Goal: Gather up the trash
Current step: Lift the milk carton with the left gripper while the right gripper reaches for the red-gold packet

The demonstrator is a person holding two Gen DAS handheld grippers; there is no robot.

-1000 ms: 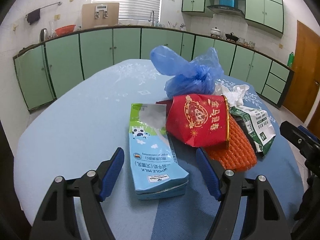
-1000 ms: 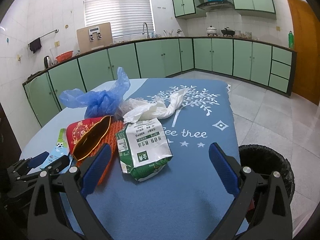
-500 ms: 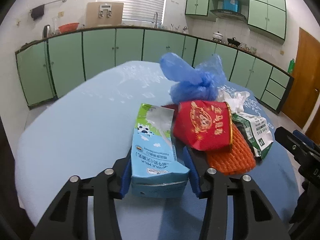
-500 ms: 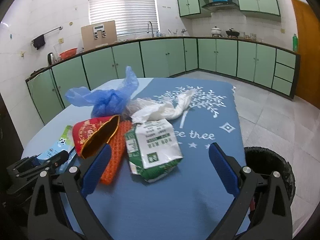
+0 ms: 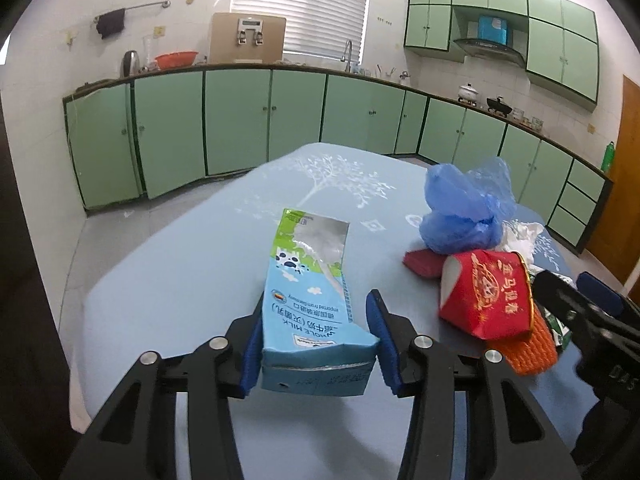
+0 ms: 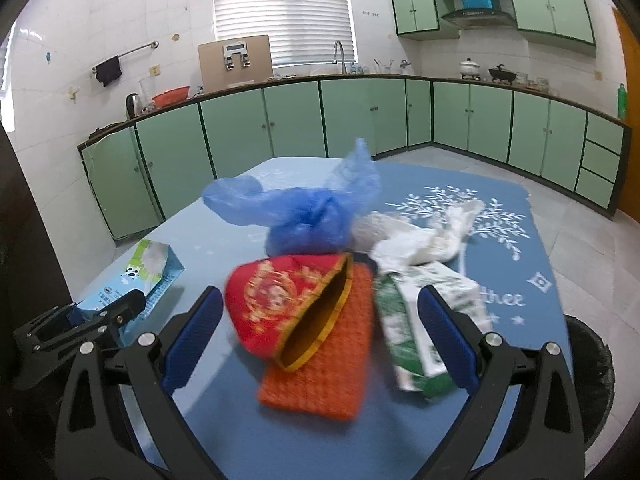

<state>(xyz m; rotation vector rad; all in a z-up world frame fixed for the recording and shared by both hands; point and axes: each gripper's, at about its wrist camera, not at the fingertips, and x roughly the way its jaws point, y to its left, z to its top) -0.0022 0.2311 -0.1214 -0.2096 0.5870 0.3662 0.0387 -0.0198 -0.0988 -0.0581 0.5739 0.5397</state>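
My left gripper (image 5: 318,344) is shut on the base of a light blue milk carton (image 5: 312,292), which is lifted a little off the blue table (image 5: 180,264). The carton also shows in the right wrist view (image 6: 136,284) at the left. My right gripper (image 6: 320,336) is open, its jaws on either side of a red and gold pouch (image 6: 288,300) lying on an orange mesh pad (image 6: 320,372). A green and white carton (image 6: 420,320), crumpled white paper (image 6: 416,240) and a blue plastic bag (image 6: 304,216) lie beside and behind it.
A black trash bin (image 6: 588,368) stands on the floor off the table's right edge. Green kitchen cabinets (image 5: 240,120) line the walls behind. The red pouch (image 5: 488,292), orange pad (image 5: 528,352) and blue bag (image 5: 464,208) lie right of the held carton.
My left gripper closed on the milk carton and lifted it away to the left of the pile. My right gripper moved left and forward, and now straddles the red pouch.
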